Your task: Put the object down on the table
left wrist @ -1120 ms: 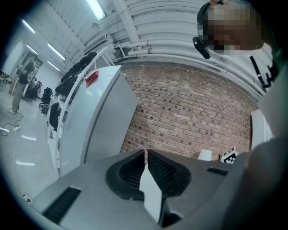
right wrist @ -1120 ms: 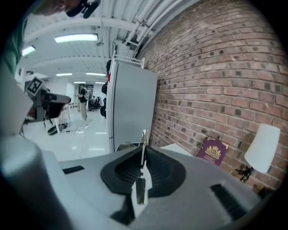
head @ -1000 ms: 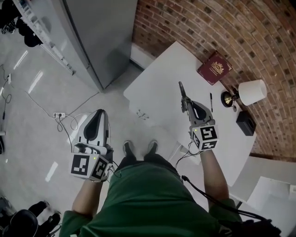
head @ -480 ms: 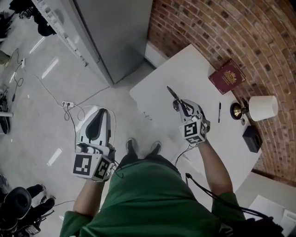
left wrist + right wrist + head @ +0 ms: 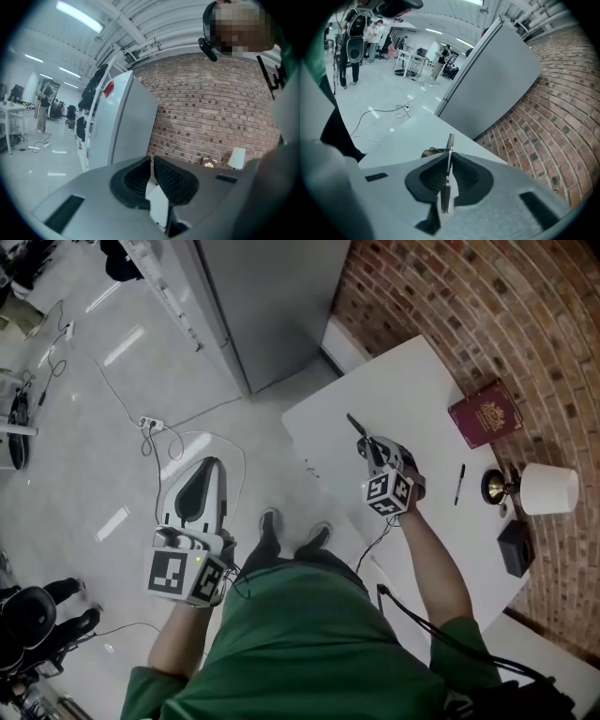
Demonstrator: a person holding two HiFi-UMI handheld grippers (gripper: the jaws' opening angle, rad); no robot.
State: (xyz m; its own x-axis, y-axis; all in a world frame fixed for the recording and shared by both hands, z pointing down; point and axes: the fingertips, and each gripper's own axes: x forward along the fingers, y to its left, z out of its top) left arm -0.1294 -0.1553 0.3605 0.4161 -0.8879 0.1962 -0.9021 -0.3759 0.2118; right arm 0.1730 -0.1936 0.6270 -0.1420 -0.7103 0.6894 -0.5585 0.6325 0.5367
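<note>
Right tongs [image 5: 448, 158] pinch a thin object [image 5: 450, 143], perhaps a knife.

Head view looks down; all share brick wall [image 5: 525, 315].

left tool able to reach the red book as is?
Probably not. The left tool hangs over the floor, off the table, while the red book lies at its far side, and the right tool, holding a metal strip, sits roughly between them.
</note>
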